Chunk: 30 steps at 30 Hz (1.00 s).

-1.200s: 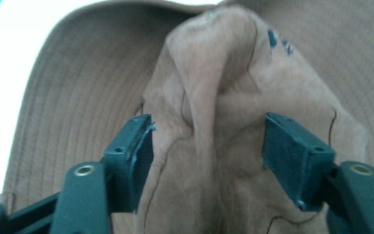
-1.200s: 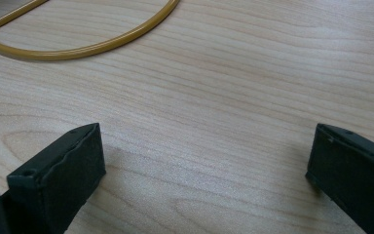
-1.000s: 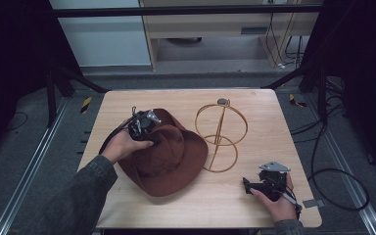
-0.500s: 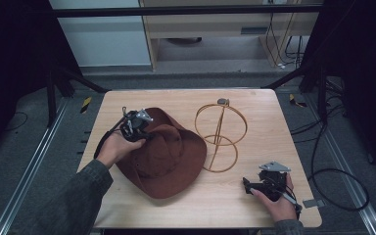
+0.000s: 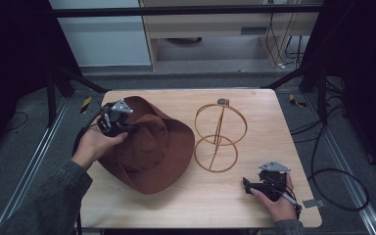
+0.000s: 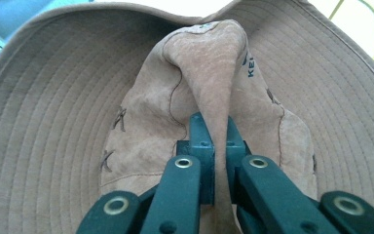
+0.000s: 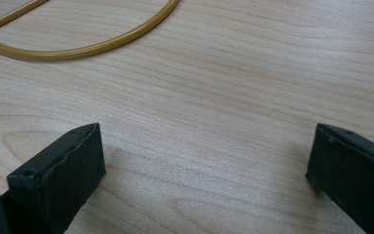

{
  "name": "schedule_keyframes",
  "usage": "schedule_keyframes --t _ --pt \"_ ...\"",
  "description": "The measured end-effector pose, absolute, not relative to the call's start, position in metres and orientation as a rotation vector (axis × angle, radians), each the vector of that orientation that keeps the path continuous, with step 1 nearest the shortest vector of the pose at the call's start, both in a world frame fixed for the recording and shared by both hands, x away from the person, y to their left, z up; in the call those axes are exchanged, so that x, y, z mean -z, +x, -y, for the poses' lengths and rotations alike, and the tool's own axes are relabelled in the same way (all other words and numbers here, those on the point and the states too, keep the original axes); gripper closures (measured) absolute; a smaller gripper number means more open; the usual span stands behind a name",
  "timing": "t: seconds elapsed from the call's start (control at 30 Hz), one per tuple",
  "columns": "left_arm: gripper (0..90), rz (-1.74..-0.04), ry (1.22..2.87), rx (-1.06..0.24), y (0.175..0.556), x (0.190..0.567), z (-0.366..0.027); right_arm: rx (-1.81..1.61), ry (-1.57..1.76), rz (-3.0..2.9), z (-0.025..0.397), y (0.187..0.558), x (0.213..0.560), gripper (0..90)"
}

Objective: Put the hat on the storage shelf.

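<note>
High view: brown hat [image 5: 152,147] lies on the left half of the tabletop [image 5: 254,205], wire hat stand [image 5: 219,137] just right of it. Left gripper [image 5: 127,128] sits on the crown; right gripper [image 5: 247,186] rests near right, apart from both.

Left gripper view: jaws pinched tight on a crown fold [image 6: 214,92]. Lift straight and keep the pinch firm, so the fold likely won't slip.

Right gripper view: jaws wide open, holding nothing, stand's base ring [image 7: 78,46] beyond.
</note>
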<state>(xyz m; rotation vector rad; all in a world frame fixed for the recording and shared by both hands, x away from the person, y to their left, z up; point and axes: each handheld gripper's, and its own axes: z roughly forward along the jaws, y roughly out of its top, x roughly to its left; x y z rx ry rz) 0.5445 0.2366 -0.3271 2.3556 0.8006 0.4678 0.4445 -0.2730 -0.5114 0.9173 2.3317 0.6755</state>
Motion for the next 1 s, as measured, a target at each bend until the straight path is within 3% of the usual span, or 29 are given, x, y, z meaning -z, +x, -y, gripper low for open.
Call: schedule_keyframes --t 0.33,1.0 --pt "88.4 -0.747 2.332 -0.544 0.525 0.282 -0.248 -0.677 0.915 -2.332 0.273 0.445 0.511 0.5" --pt "88.4 -0.696 2.229 -0.604 0.495 0.237 -0.261 -0.675 0.917 -2.332 0.273 0.444 0.511 0.5"
